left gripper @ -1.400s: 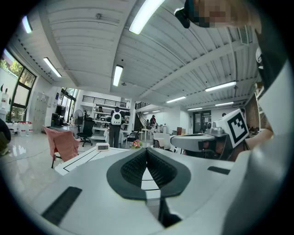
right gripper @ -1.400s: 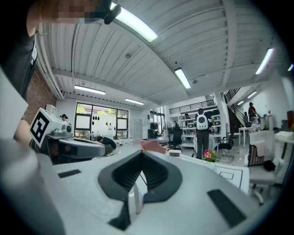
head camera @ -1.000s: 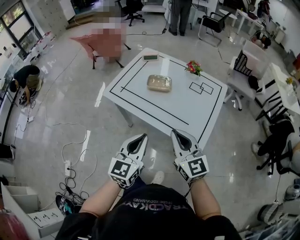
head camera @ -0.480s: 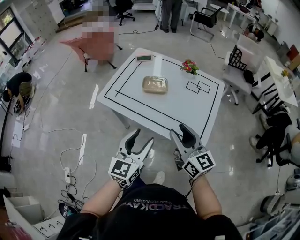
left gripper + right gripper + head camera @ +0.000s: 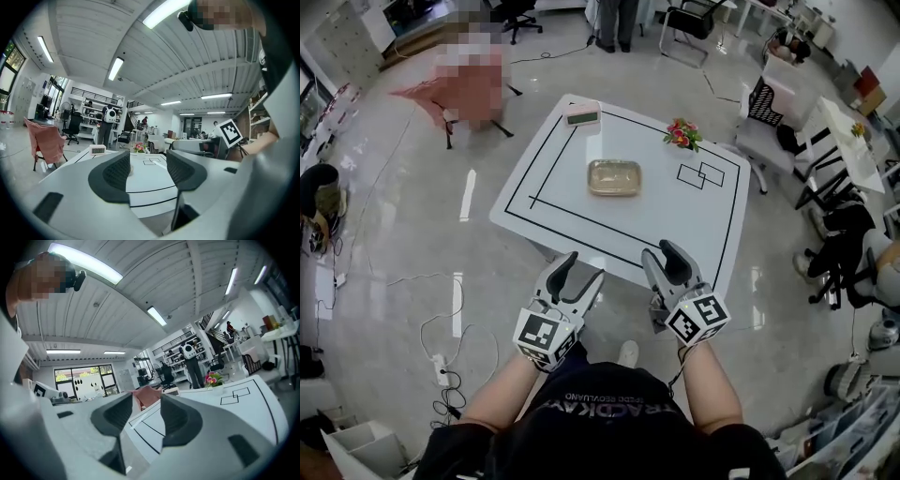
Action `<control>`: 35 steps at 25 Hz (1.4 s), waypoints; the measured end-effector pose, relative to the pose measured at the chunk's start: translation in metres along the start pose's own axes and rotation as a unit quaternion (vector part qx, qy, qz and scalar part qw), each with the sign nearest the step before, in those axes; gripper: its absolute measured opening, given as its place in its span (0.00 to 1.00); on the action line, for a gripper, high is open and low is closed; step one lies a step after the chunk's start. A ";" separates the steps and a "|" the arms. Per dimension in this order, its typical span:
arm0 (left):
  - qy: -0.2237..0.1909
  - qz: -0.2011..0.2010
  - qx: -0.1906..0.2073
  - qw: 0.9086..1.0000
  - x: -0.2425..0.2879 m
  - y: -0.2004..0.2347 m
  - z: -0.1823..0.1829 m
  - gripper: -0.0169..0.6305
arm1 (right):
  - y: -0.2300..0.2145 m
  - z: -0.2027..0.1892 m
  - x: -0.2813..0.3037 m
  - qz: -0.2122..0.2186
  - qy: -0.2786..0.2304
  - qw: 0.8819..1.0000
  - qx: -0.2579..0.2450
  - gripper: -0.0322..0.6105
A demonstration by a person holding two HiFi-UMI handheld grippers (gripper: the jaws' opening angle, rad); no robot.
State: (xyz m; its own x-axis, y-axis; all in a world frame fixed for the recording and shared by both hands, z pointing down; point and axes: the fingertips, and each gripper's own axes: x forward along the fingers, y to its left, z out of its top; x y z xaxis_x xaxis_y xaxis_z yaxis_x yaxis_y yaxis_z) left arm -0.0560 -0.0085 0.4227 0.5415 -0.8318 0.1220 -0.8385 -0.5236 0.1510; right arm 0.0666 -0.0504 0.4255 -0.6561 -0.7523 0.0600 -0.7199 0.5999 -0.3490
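Observation:
My left gripper (image 5: 581,270) stands open with nothing between its jaws, held in the air just short of the near edge of a white table (image 5: 675,211) marked with black lines. Beside it my right gripper (image 5: 661,255) is also open and holds nothing, at the same edge. In the left gripper view the left gripper (image 5: 147,166) frames the white table (image 5: 145,180). In the right gripper view the right gripper (image 5: 146,401) looks across the table (image 5: 225,416). A tan tray-like container (image 5: 614,177) lies mid-table, well beyond both grippers.
A small pot of flowers (image 5: 680,134) and a small display device (image 5: 582,114) sit at the table's far side. A chair draped in pink cloth (image 5: 44,143) stands far left. Office chairs (image 5: 769,94) and desks crowd the right. A person with a backpack (image 5: 108,117) stands beyond.
Both grippers were shut earlier and now stand open. The table has come closer, and the grippers now reach its near edge.

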 end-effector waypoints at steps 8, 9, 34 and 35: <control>0.010 -0.038 0.001 0.999 0.012 0.068 0.006 0.39 | -0.004 -0.009 0.060 -0.053 0.002 0.999 0.002 0.32; 0.010 -0.042 0.001 0.999 0.014 0.075 0.006 0.39 | -0.003 -0.010 0.066 -0.058 0.002 0.998 0.001 0.32; 0.004 -0.104 0.017 0.994 0.056 0.132 0.022 0.39 | -0.043 -0.038 0.126 -0.139 0.020 0.987 0.073 0.32; 0.005 -0.101 0.016 0.995 0.058 0.132 0.022 0.39 | -0.050 -0.041 0.128 -0.140 0.023 0.986 0.082 0.32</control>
State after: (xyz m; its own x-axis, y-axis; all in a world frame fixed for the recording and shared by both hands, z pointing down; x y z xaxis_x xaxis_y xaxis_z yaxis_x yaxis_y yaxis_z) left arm -0.1369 -0.1304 0.4281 0.6994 -0.7074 0.1024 -0.7141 -0.6856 0.1412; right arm 0.0094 -0.1651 0.4885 -0.4482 -0.8675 0.2160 -0.8307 0.3149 -0.4591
